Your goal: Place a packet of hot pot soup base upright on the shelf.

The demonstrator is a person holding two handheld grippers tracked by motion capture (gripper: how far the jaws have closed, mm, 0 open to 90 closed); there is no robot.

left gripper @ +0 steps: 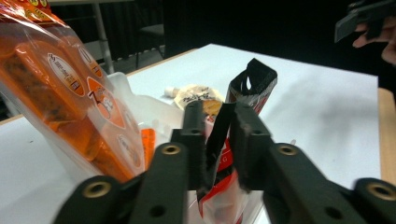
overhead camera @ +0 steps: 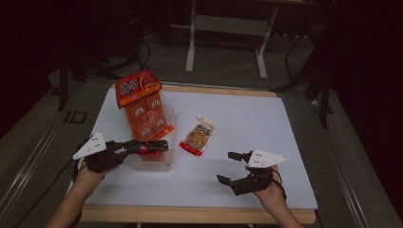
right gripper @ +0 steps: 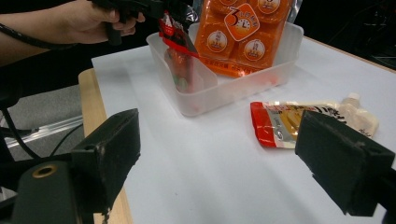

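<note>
Both grippers are black with blocky jaws: the left gripper (overhead camera: 159, 145) and right gripper (overhead camera: 229, 167) each carry a grey three-cornered plate, brass-ringed screw holes, and a black trailing cable.

orange snack pack (left gripper: 60, 93): top cut off by frame edge | red packet (left gripper: 250, 88): lower part hidden behind jaws

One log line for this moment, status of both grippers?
left gripper: shut on red packet, over clear bin | right gripper: open | spout pouch: on table
</note>
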